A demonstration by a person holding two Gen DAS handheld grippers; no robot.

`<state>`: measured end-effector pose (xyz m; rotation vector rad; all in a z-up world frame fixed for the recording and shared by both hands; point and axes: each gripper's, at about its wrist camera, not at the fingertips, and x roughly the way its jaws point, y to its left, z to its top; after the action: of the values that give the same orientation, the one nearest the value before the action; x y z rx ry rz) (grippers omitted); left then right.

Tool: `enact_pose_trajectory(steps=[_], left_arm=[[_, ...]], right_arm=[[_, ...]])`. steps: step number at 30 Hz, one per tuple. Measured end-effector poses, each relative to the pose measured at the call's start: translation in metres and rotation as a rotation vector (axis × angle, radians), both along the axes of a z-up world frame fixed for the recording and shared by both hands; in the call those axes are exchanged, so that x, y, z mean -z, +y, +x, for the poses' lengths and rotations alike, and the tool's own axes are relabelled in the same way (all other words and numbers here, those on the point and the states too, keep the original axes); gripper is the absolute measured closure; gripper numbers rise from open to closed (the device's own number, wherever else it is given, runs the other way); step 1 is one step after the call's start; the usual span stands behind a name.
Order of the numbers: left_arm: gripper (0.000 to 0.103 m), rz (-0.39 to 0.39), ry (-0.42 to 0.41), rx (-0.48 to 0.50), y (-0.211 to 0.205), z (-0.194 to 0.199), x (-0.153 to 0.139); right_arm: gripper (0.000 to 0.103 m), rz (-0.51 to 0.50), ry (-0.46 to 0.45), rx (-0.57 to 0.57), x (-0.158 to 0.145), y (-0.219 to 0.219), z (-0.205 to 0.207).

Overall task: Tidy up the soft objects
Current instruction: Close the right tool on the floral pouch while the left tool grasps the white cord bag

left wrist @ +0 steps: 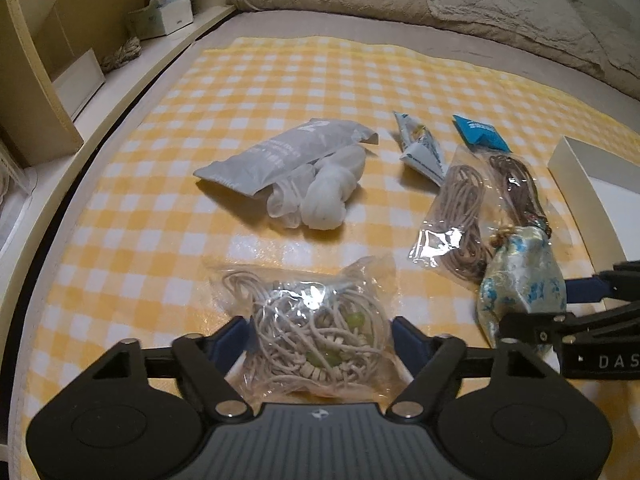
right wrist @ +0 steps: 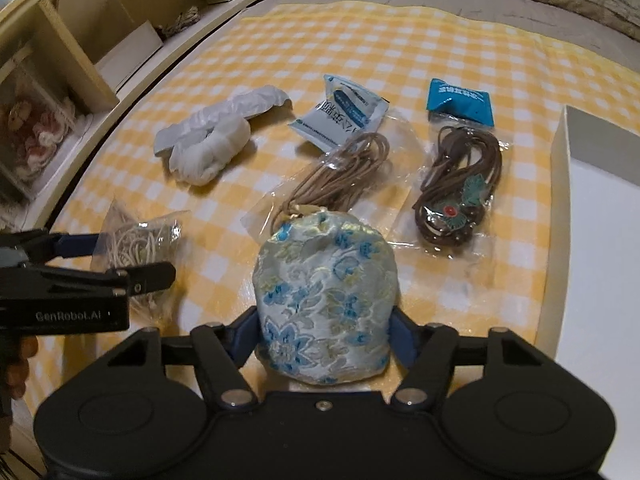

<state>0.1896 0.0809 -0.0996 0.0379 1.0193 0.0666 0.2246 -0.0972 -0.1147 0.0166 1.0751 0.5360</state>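
Clamped between right gripper (right wrist: pixel 324 334) fingers: brocade pouch (right wrist: pixel 326 300), beside white box (right wrist: pixel 560 216). Left gripper (left wrist: pixel 320 336) pinching bagged cord (left wrist: pixel 316 324), left of pouch. Slick plastic likely to slip loose.

A yellow-and-white checked cloth (right wrist: pixel 400 40) lies under a silvery pouch (right wrist: pixel 324 304) with blue flowers, a brown cord (right wrist: pixel 468 168) under a blue header card (right wrist: pixel 460 102), and white fabric (right wrist: pixel 208 152).

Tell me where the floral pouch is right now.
The floral pouch sits between the right gripper's fingers in the right wrist view, low centre, just in front of the bagged tan cord and left of the white box.
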Motion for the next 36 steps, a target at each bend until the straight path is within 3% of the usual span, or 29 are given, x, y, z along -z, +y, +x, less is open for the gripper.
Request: enact_pose_trajectory(steps=[2, 6, 13, 20, 26, 36], left_arm=[[0.032, -0.003, -0.003, -0.012, 0.001, -0.001, -0.002], [0.033, -0.019, -0.029, -0.036, 0.002, -0.005, -0.013], [0.033, -0.084, -0.138, -0.038, -0.013, -0.011, -0.048], [0.033, -0.166, -0.221, 0.001, -0.046, -0.013, -0.074], [0.033, -0.22, -0.242, 0.067, -0.086, -0.013, -0.08], [0.033, -0.302, -0.196, 0.215, -0.167, -0.011, -0.074]], right_arm=[[0.048, 0.007, -0.018, -0.017, -0.005, 0.0, -0.001], [0.052, 0.04, -0.046, -0.029, -0.019, -0.006, -0.003], [0.053, 0.078, -0.146, -0.035, -0.054, -0.02, -0.012], [0.053, 0.086, -0.239, 0.03, -0.084, -0.061, -0.025], [0.053, 0.059, -0.308, 0.144, -0.101, -0.11, -0.034], [0.052, 0.012, -0.26, 0.28, -0.098, -0.181, -0.048]])
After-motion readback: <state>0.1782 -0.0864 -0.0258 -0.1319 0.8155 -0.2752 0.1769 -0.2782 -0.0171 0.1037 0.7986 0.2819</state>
